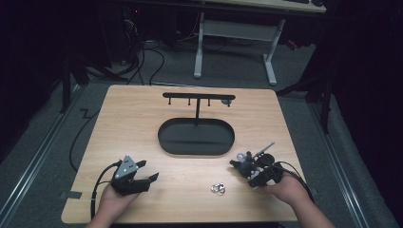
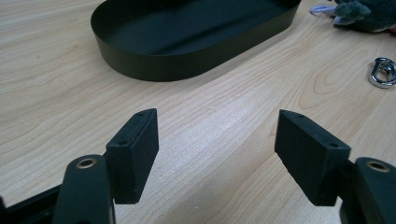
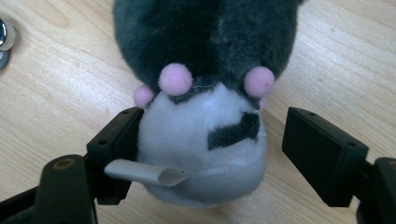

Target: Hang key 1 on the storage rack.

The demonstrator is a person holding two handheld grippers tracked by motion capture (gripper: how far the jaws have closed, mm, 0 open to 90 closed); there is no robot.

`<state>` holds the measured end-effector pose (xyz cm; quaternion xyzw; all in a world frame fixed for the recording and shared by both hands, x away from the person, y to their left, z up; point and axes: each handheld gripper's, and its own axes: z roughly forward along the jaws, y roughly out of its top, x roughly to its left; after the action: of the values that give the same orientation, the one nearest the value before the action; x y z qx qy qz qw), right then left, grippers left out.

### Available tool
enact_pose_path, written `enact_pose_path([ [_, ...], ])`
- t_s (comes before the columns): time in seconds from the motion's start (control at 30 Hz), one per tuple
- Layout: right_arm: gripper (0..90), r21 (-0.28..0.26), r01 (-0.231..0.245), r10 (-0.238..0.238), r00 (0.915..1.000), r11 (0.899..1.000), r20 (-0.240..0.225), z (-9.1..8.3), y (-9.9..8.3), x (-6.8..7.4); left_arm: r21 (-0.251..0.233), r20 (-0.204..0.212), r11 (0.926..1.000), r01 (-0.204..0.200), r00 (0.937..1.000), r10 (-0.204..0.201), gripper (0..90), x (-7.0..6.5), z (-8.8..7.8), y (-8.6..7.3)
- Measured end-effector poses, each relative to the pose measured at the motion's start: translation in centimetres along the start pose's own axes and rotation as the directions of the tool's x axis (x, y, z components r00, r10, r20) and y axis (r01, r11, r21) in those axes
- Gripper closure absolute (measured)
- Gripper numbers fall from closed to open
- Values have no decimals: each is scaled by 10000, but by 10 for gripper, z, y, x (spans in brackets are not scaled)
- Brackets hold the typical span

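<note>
Plush toy (image 3: 205, 93) sits between the right hand-held gripper's (image 3: 210, 154) wide jaws, long axis running away from it; left hand-held gripper (image 2: 217, 154) wide, empty, well apart.

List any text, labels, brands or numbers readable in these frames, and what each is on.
None can be read.
The plush toy carries a small grey tag; it looks blank from here.
The black oval tray, the hanger stand, the metal clasp and both grippers, left and right, show no lettering.
The wooden table bears no marks.
</note>
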<state>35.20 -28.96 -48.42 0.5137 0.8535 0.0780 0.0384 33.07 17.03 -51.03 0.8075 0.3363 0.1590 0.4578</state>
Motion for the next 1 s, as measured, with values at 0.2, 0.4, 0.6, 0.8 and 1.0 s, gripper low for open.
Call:
enact_pose_path([
  [0.2,315,-130,-24,24,10000,9999,25,-2,0,0,-7,7,10000,-25,10000,25,313,-1,0,0],
  [0.4,435,-202,302,-299,9995,9993,126,-4,1,3,32,8,10000,-53,10000,53,313,-1,1,0],
  [0.6,479,-337,401,-396,9991,9986,128,-6,0,4,29,8,10000,-35,10000,35,313,-1,0,0],
  [0.8,487,-526,488,-486,9988,9974,43,-20,2,7,8,-53,10000,-70,10000,70,311,-1,0,0],
  [1.0,487,-828,256,-268,9995,9962,-138,-37,3,6,-29,-106,9999,-101,9999,101,309,0,0,0],
])
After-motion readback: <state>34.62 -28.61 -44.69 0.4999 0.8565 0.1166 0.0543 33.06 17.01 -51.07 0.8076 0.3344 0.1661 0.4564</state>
